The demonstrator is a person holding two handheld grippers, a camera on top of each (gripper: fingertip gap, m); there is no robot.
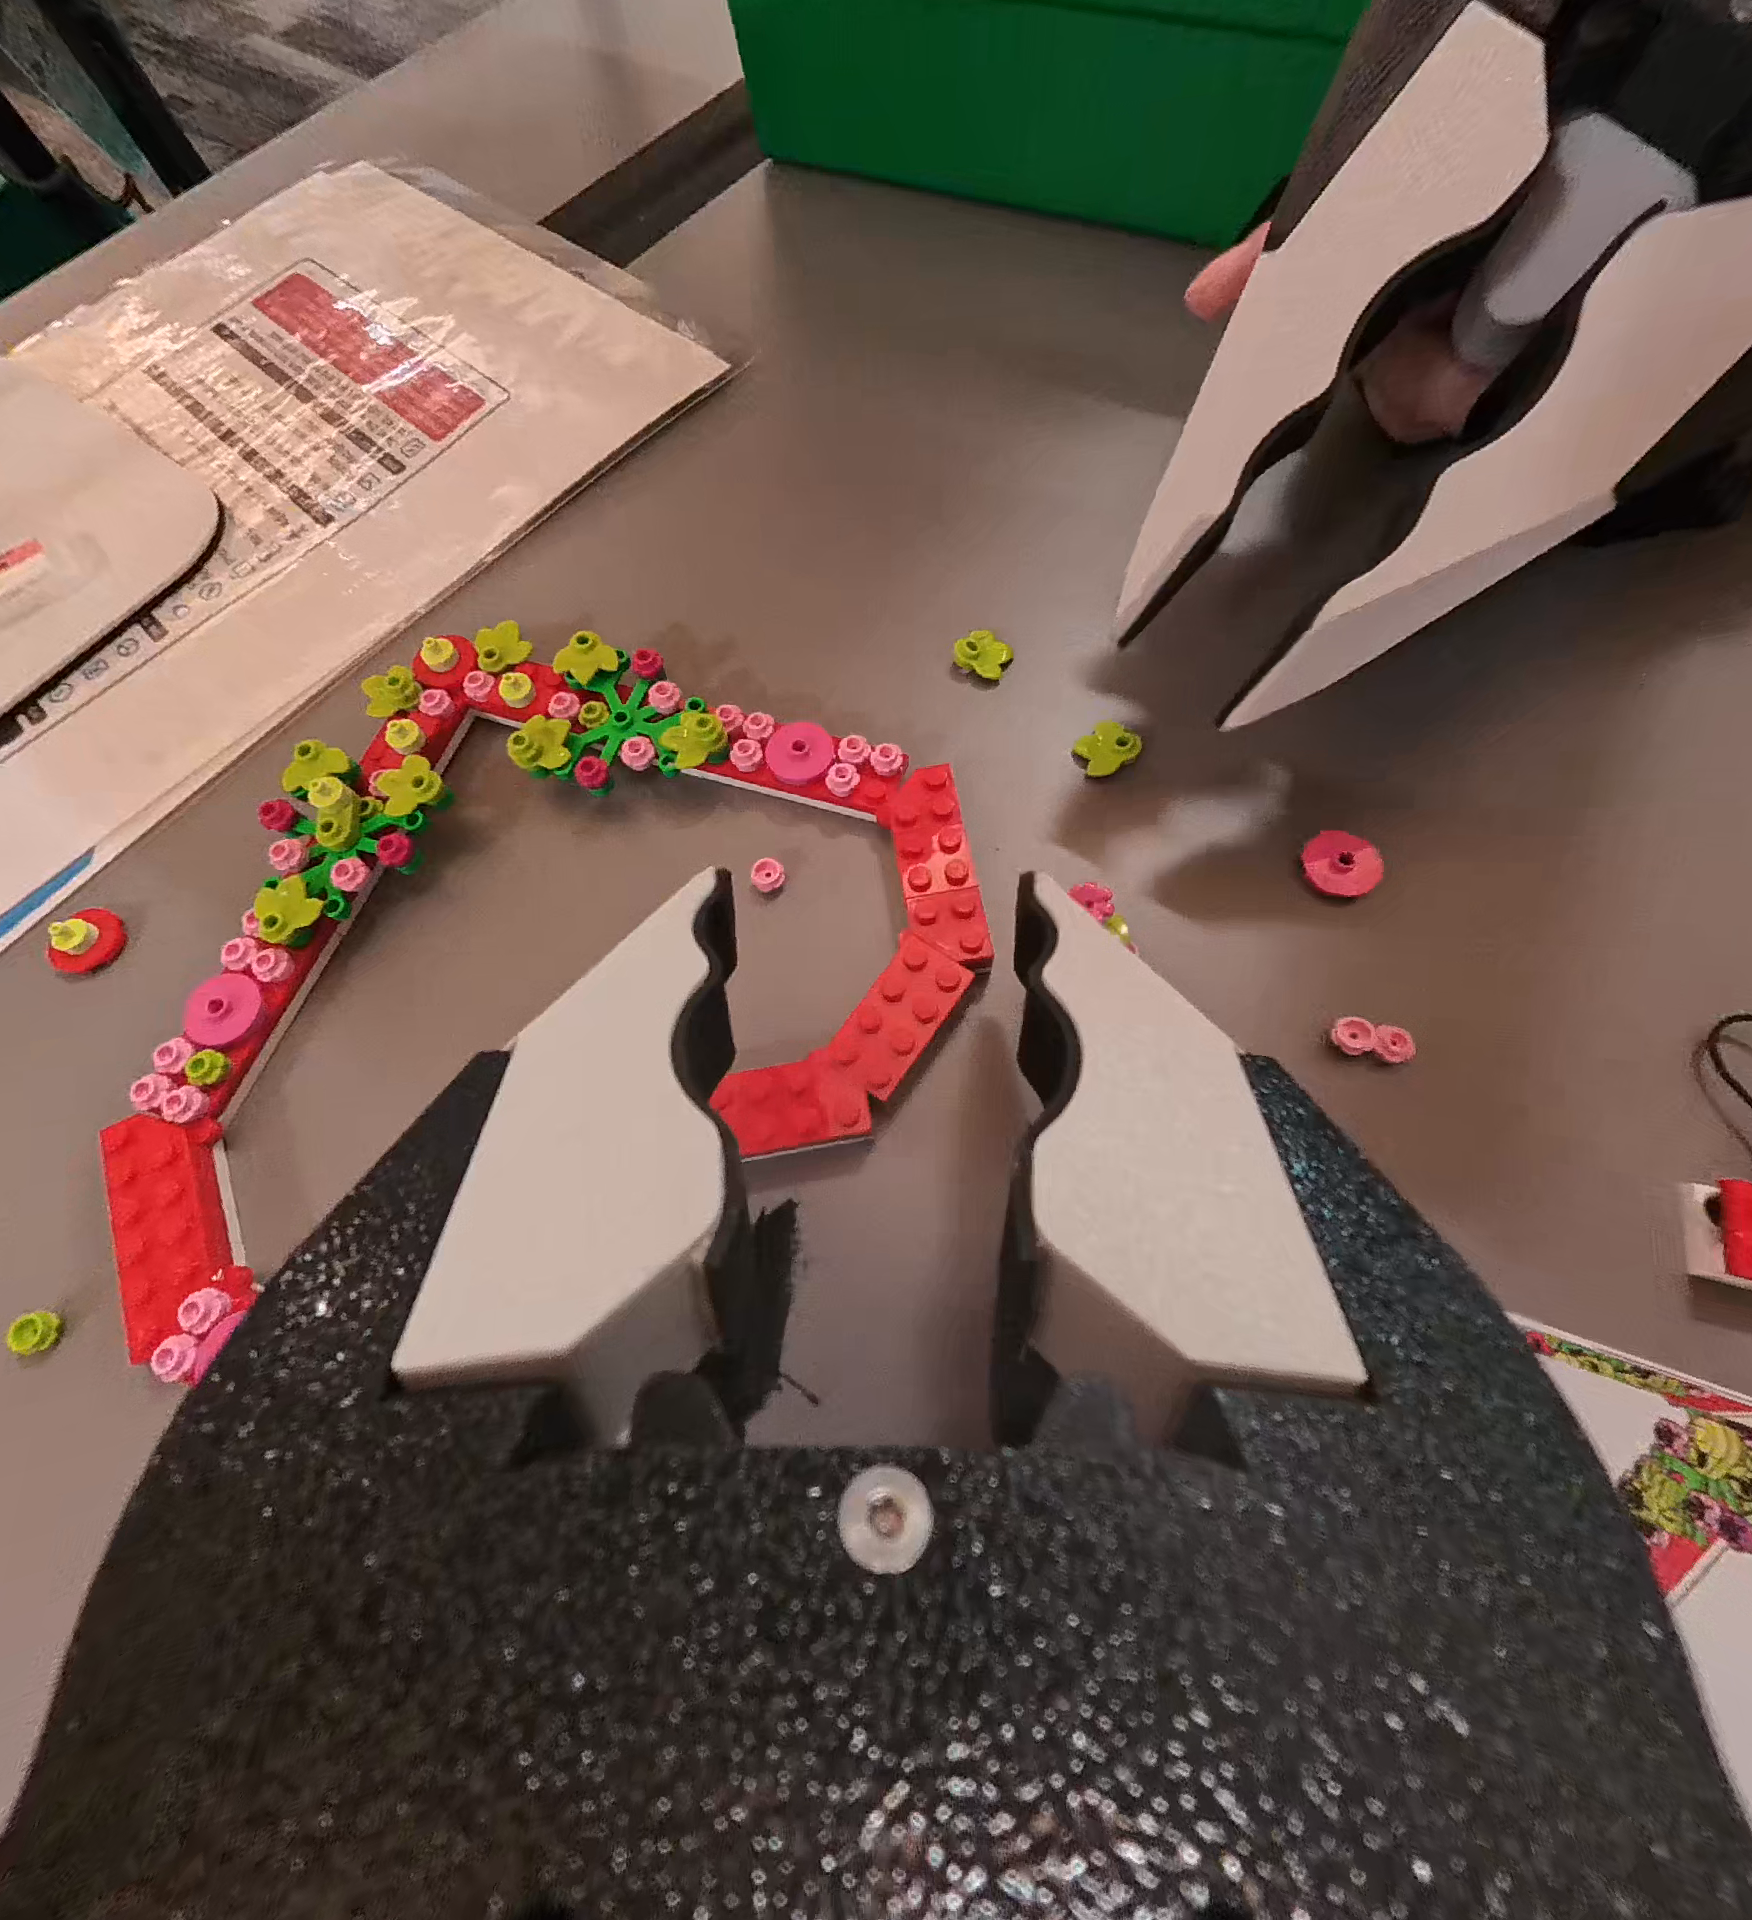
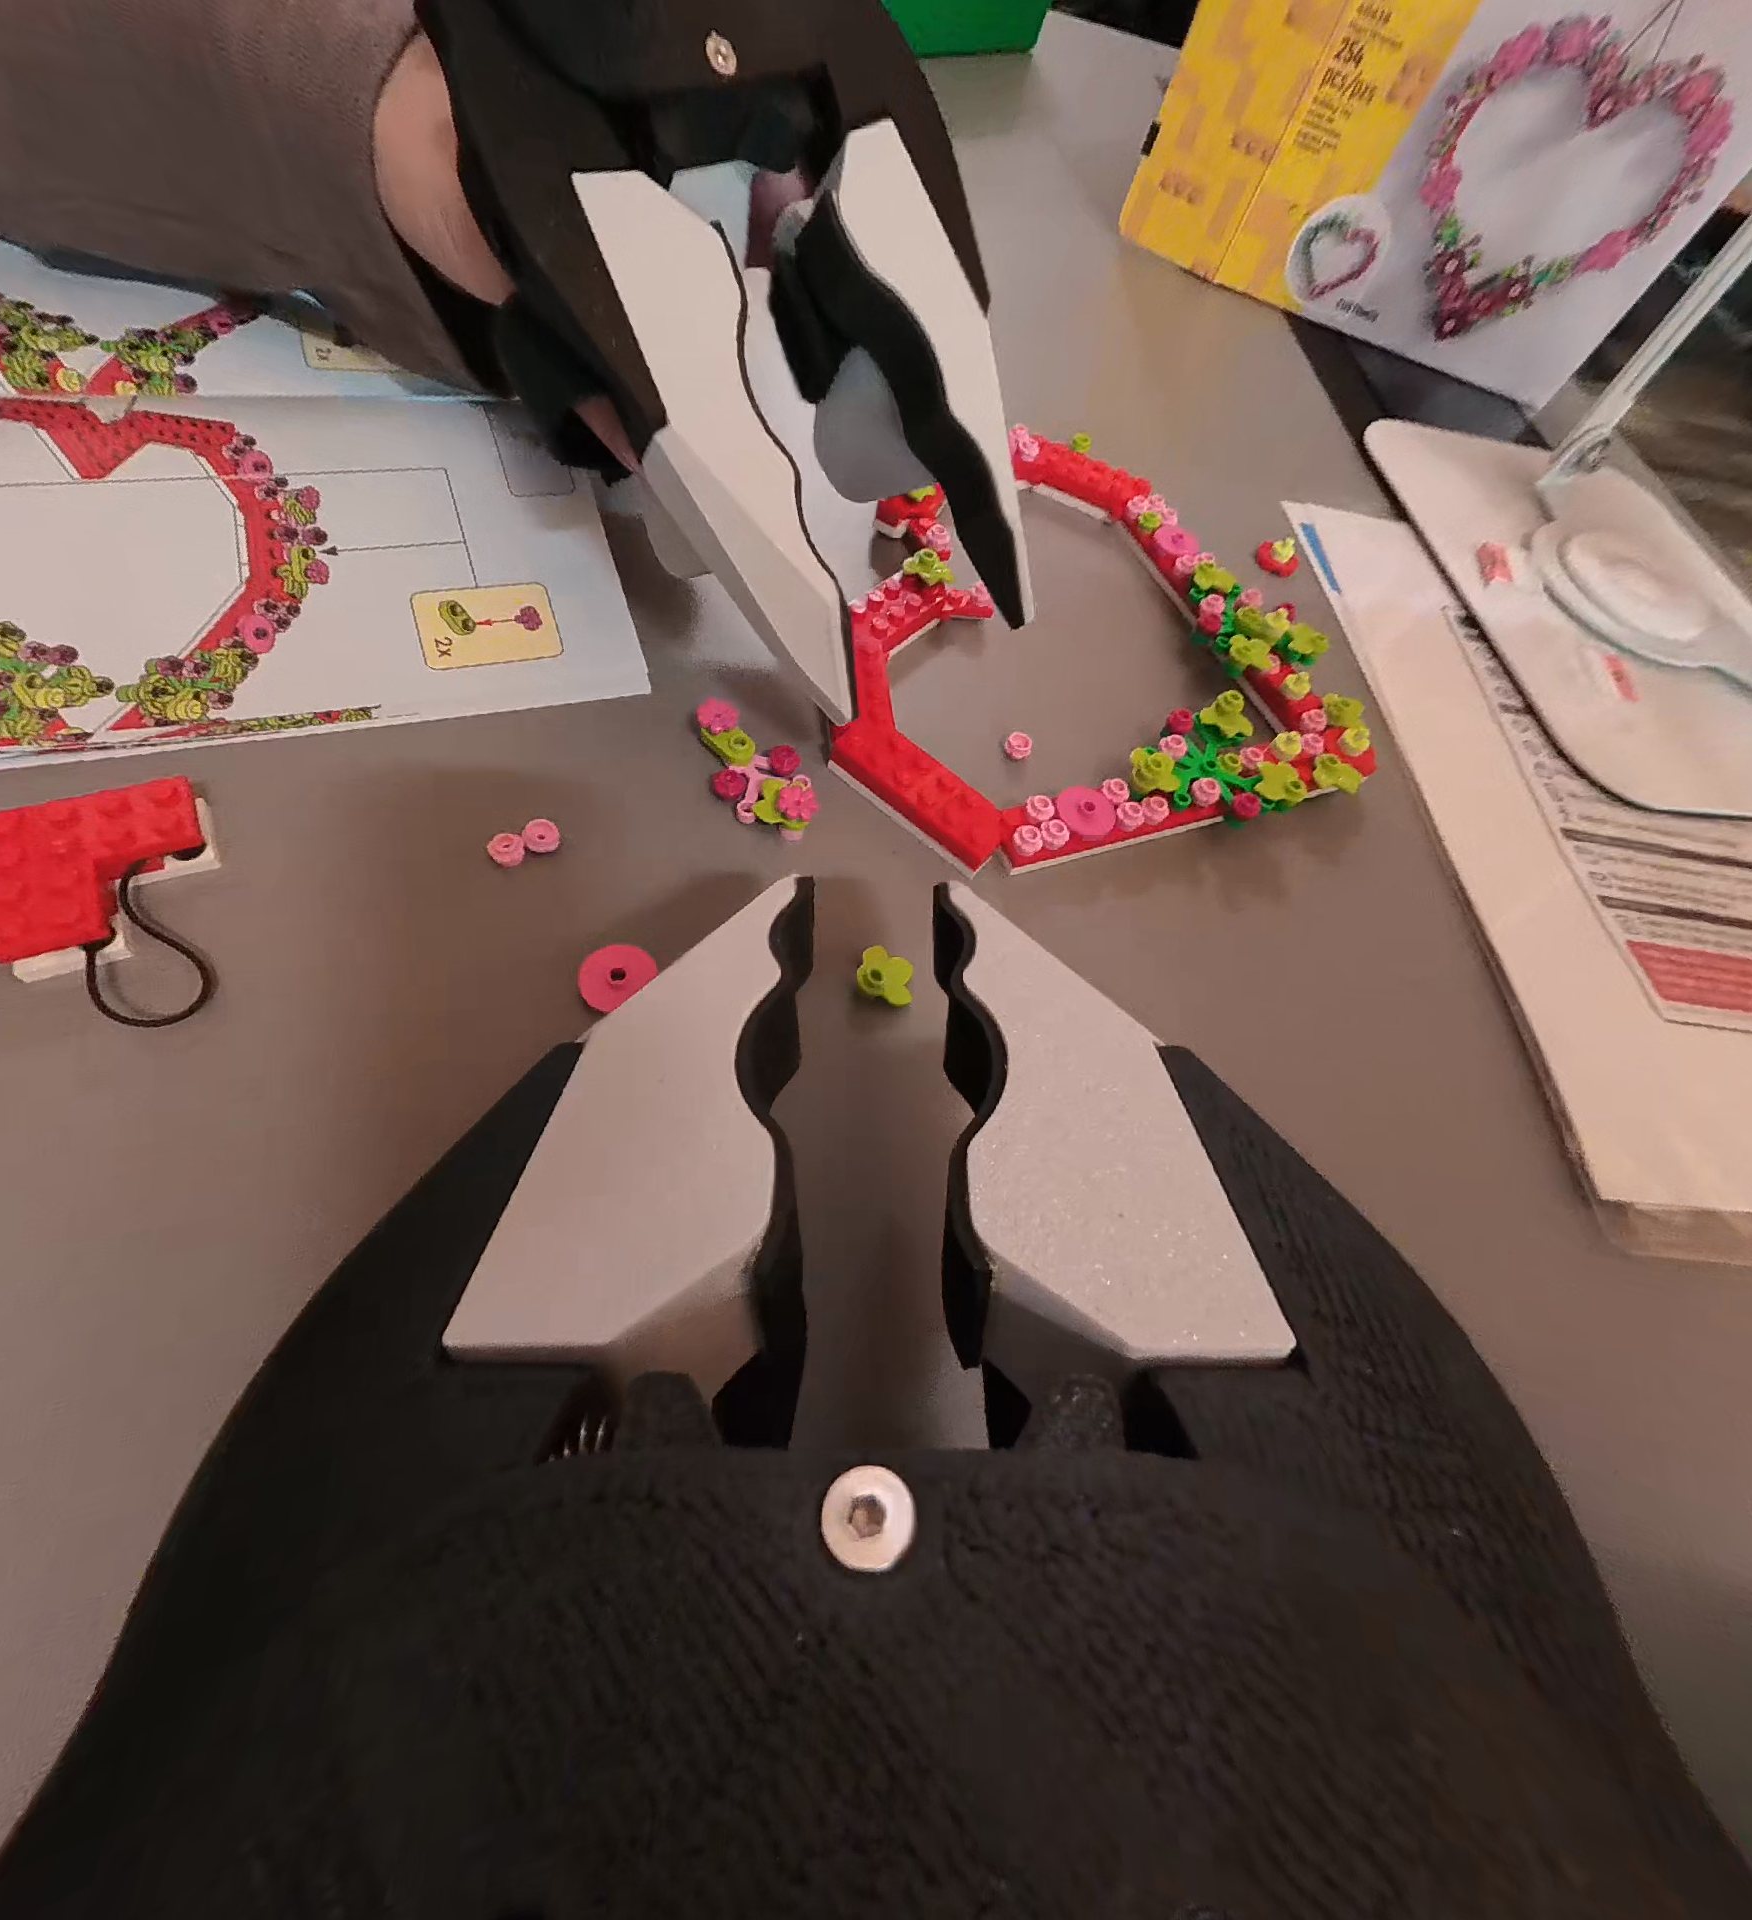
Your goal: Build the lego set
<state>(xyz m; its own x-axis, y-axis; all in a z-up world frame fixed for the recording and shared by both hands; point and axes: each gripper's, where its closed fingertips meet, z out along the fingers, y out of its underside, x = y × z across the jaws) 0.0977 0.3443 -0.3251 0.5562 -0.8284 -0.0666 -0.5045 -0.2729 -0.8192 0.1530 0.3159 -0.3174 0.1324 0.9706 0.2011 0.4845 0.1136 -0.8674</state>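
Note:
The heart-shaped frame (image 1: 939, 862) of red plates lies flat on the table, with lime, pink and green flower pieces on its far and left sides. My left gripper (image 1: 872, 883) is open and empty, its fingers either side of the frame's bare red part. It also shows from above in the right wrist view (image 2: 924, 665). My right gripper (image 2: 872, 888) is open, low over the table, with a loose lime flower piece (image 2: 885, 975) lying between its fingers, untouched. In the left wrist view the right gripper (image 1: 1173, 681) is at the upper right, near two lime pieces (image 1: 1108, 748).
Loose parts lie around: a magenta round plate (image 2: 615, 977), a pink pair (image 2: 524, 840), a small flower cluster (image 2: 763, 774), and a red L-shaped piece with a cord (image 2: 72, 862). The instruction booklet (image 2: 228, 520), the set's box (image 2: 1423, 156) and paper bags (image 2: 1682, 935) ring the work area.

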